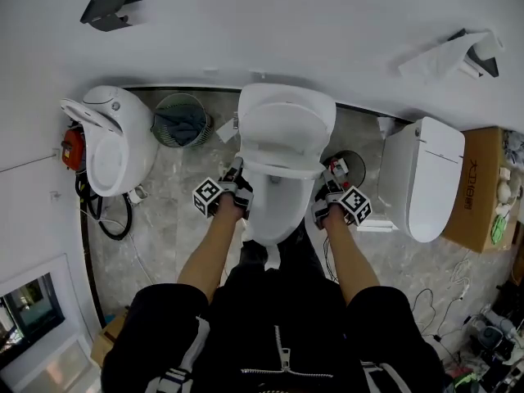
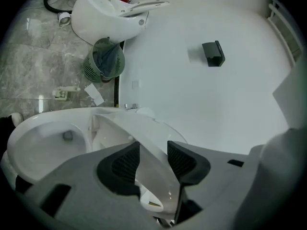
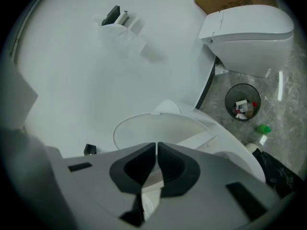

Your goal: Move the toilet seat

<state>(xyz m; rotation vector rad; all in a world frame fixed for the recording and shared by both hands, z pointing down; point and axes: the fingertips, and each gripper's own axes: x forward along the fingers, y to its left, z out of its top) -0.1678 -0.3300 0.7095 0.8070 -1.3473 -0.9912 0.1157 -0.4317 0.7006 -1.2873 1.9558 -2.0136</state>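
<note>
Grey stone floor (image 1: 172, 219) and a plain white wall (image 1: 286, 23) make up this bathroom. At the middle of it stands a white toilet bowl (image 1: 274, 215), and its white plastic toilet seat (image 1: 282, 129) is lifted part way, tilted up toward the wall. The left gripper (image 1: 233, 188) is at the left side of the seat. In the left gripper view its jaws stand partly apart with the thick white edge of the seat (image 2: 144, 128) between them, and the black pads (image 2: 125, 161) sit against it on both sides. The right gripper (image 1: 332, 191) is at the right side. In the right gripper view its jaws are almost together, pinching a thin white edge of the seat (image 3: 158, 128). Bare forearms and black clothes fill the bottom of the head view. Just beside the bowl on the right is a round black bin (image 1: 350, 164) with rubbish in it. On the left is a green mesh bin (image 1: 180, 121). Farther left stands a second white toilet (image 1: 115, 142) with its seat raised. Farther right stands a third white toilet (image 1: 422, 174) with its lid down, and next to that a brown cardboard box (image 1: 483, 187). A black holder (image 1: 110, 8) is on the wall.
</note>
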